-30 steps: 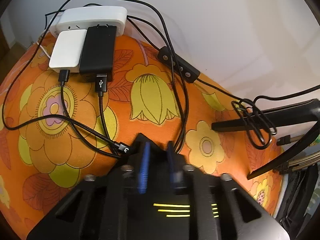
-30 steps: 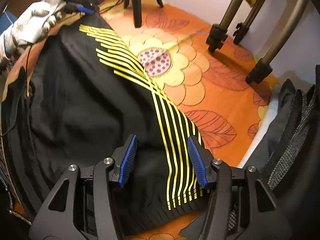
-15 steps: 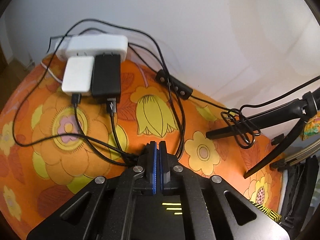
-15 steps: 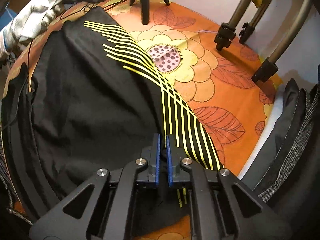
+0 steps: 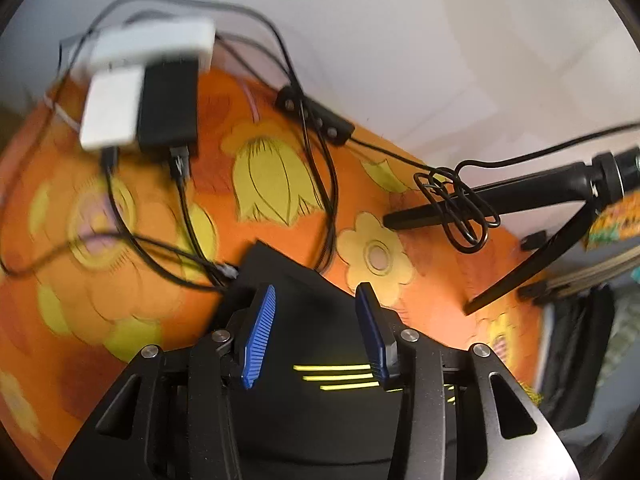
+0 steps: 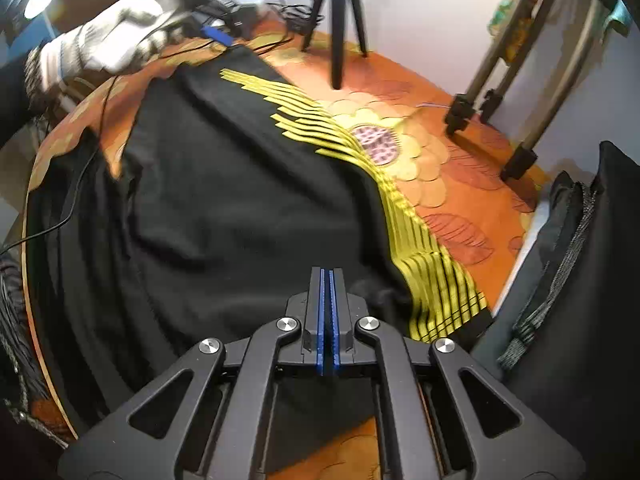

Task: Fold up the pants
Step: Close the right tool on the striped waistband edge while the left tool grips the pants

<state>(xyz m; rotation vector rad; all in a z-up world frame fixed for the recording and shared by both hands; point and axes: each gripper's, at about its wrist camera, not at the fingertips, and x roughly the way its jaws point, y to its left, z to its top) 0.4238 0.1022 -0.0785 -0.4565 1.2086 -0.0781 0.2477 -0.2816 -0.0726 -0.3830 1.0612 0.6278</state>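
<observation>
Black pants (image 6: 224, 208) with yellow stripes (image 6: 420, 248) lie spread on an orange flowered table. In the right wrist view my right gripper (image 6: 328, 280) is shut on the near hem of the pants and lifts it a little. In the left wrist view my left gripper (image 5: 316, 308) stands open over the far corner of the pants (image 5: 304, 408), its blue pads (image 5: 260, 332) apart, with cloth lying between and below them. The left gripper (image 6: 216, 32) also shows far off in the right wrist view, held by a gloved hand (image 6: 104, 48).
A white power strip with two chargers (image 5: 144, 88) and black cables (image 5: 320, 184) lie beyond the pants. A small black tripod (image 6: 336, 28) and larger tripod legs (image 6: 516, 92) stand on the table. Dark bags (image 6: 580, 272) sit at the right edge. A white wall is behind.
My left gripper closed half a second ago and has now opened over the pants corner. My right gripper closed on the near hem and has lifted it, bunching the striped edge.
</observation>
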